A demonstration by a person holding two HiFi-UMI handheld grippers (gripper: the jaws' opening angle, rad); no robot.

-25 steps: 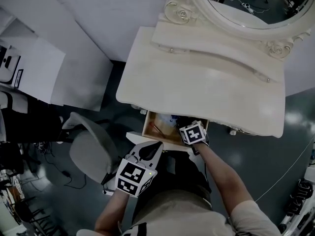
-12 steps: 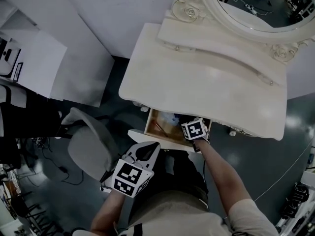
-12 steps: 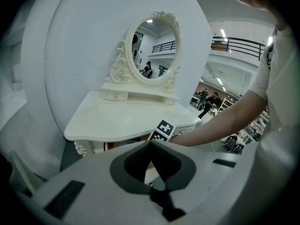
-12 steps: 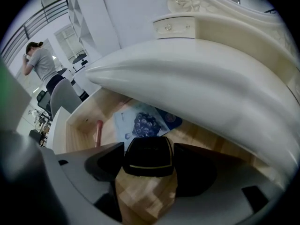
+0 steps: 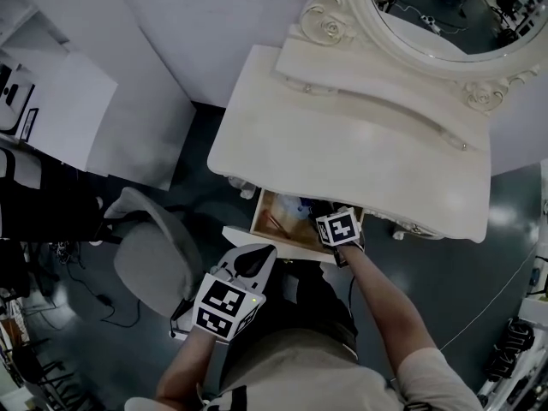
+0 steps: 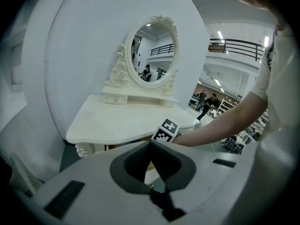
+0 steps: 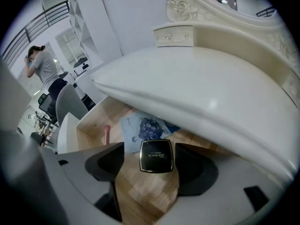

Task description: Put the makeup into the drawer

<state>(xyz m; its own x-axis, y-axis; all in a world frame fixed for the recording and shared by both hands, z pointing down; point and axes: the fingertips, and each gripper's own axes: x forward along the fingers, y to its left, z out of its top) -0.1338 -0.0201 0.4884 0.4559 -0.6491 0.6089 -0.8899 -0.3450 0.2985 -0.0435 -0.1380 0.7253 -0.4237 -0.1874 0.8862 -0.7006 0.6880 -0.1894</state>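
Under the front edge of the white desk [image 5: 360, 157], the wooden drawer [image 7: 89, 125] stands pulled out, and the right gripper [image 7: 149, 149] reaches down into it. Its jaws are spread: the black compact [image 7: 157, 156] sits between them with a clear gap on the left side and at most a hairline gap on the right, so there is no pinch on it. The compact appears to lie flat on the drawer floor, though contact with the wood cannot be confirmed from this angle. Just behind it, toward the back of the drawer, lies a pale blue packet [image 7: 145, 127] with a dark print; near the left wall lies a pinkish stick [image 7: 107, 134]. The left gripper [image 6: 151, 145] hangs in front of the drawer's front panel, jaws pressed together, nothing in them. An oval mirror [image 5: 445, 11] stands at the desk's back edge; a grey chair [image 5: 154, 259] is off the front left corner. Judgement: the placing step is at its end, with the makeup in the drawer and let go. The next move calls for drawing the right gripper back out toward the person without clipping the compact or the desk edge overhead. If the drawer is to be closed, the idle left gripper is well placed to push the panel.
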